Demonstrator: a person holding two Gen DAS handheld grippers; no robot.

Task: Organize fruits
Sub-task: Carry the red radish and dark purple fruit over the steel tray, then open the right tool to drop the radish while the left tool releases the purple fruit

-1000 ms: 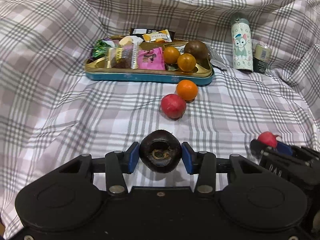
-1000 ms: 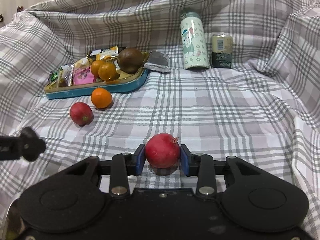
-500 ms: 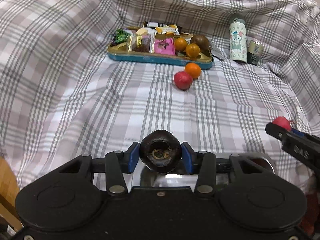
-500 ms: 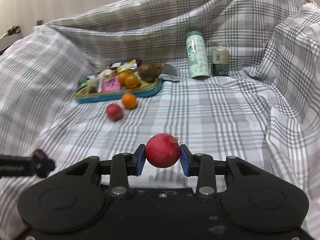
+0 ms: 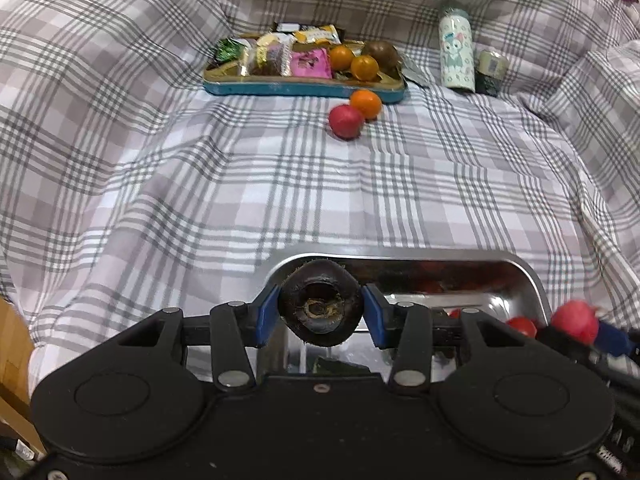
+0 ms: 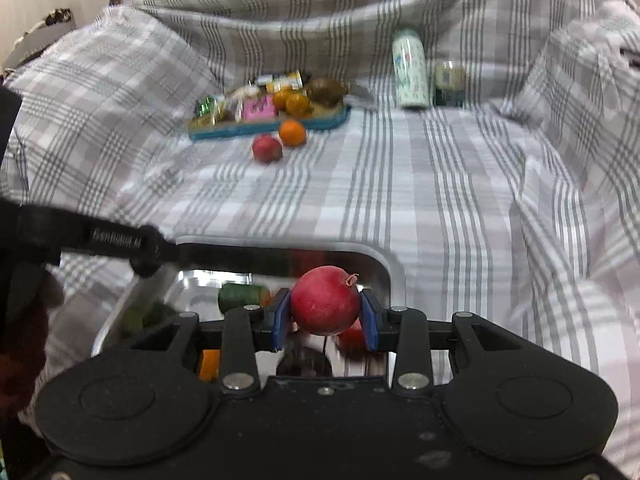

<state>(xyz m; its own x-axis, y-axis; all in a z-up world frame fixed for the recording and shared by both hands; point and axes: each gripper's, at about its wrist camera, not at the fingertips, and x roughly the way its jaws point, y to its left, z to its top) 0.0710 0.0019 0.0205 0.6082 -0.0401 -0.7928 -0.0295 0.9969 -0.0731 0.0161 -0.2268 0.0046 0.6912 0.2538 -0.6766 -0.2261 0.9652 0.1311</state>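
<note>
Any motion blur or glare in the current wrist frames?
Left wrist: mostly sharp; the right tongs smear at the frame edge, and the steel tray mirrors fruit. Right wrist: soft with motion blur throughout, though the red fruit stays crisp.

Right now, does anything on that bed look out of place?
Yes. A red fruit and an orange fruit lie loose on the plaid sheet, just in front of the blue snack tray rather than in any tray.
</note>
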